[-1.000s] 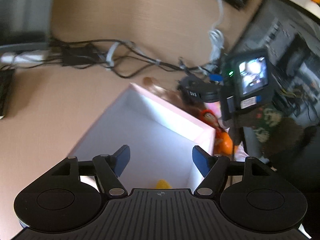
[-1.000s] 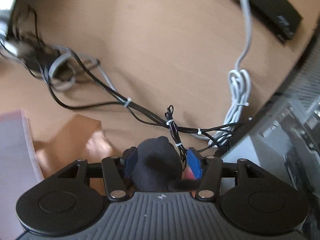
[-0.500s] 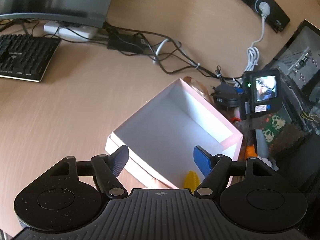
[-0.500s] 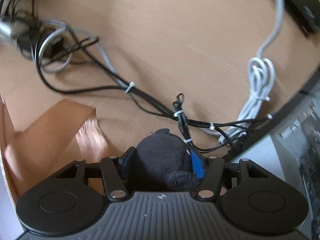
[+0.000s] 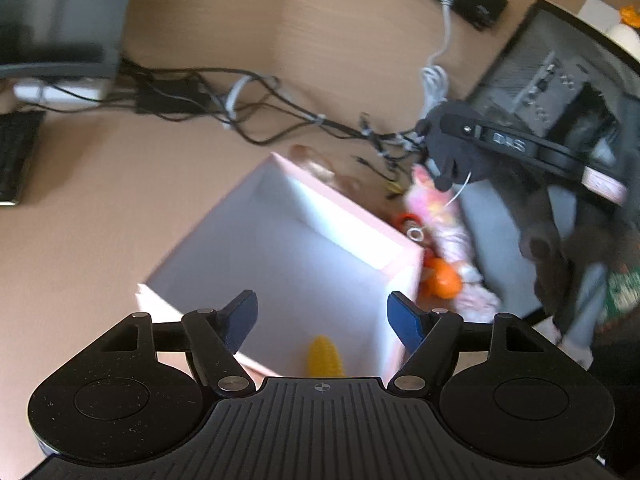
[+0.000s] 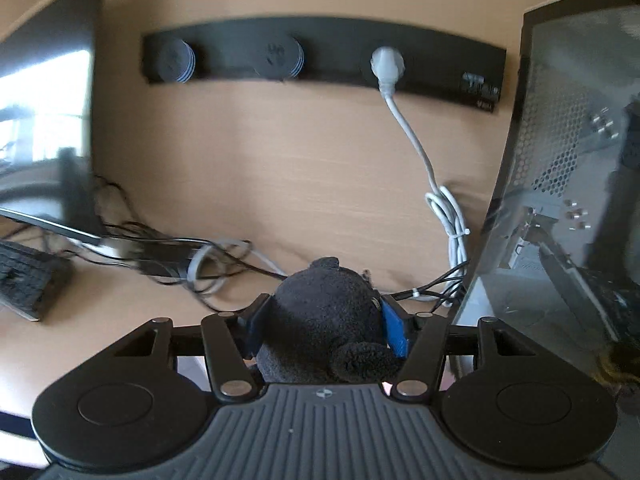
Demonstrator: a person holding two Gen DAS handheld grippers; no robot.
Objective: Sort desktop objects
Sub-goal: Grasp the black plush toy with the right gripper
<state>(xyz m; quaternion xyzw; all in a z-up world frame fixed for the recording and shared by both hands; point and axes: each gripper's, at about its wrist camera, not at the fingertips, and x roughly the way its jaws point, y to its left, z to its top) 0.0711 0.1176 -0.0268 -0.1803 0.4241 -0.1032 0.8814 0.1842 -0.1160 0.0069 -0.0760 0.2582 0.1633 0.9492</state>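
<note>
Though blurred, seemingly a black plush toy [image 6: 326,320] between right fingers [image 6: 394,330].

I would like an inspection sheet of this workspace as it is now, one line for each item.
Surface: light wooden desk, much of it bare.
Job's things: pink cardboard box with white inside, open; yellow toy corn cob inside it; dark grey plush toy in the right gripper.
Clutter: pink and orange soft toys beside the box.
Grippers: left gripper open, above the box; right gripper shut on the plush toy.
Cables: tangled black cables; white coiled cable plugged into a black power strip.
Surroundings: monitor, black keyboard, computer case.
</note>
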